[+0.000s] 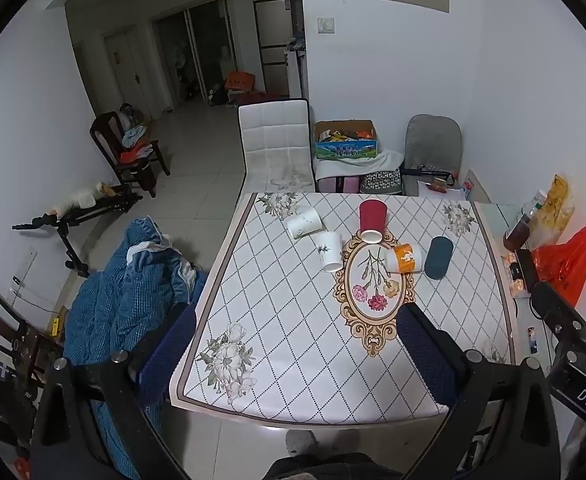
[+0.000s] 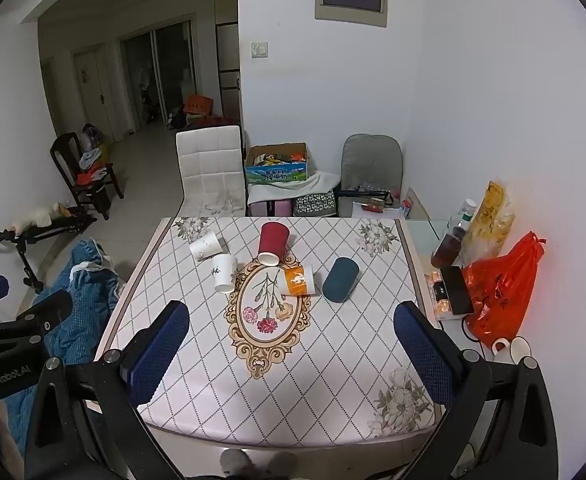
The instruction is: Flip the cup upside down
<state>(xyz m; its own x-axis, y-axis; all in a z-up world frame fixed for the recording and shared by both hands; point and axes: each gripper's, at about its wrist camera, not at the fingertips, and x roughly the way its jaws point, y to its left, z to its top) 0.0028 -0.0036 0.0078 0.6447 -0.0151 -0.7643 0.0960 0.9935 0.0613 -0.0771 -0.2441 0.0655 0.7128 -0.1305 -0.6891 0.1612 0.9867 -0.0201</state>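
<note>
Several cups lie on their sides on the patterned table [image 1: 293,320]: two white cups [image 1: 303,222] [image 1: 330,251], a red cup [image 1: 371,216], an orange and white cup [image 1: 405,258] and a dark teal cup [image 1: 439,257]. The right wrist view shows them too: white [image 2: 204,245] [image 2: 224,273], red [image 2: 272,243], orange [image 2: 299,280], teal [image 2: 340,285]. My left gripper [image 1: 297,352] is open and empty, above the table's near edge. My right gripper [image 2: 293,356] is open and empty, also above the near edge.
A white chair [image 1: 276,146] stands at the table's far side. A blue blanket [image 1: 125,292] lies on a chair at the left. A red plastic bag [image 2: 501,288], a bottle [image 2: 451,240], a phone [image 2: 457,290] and white mugs [image 2: 511,350] sit on the glass shelf at the right.
</note>
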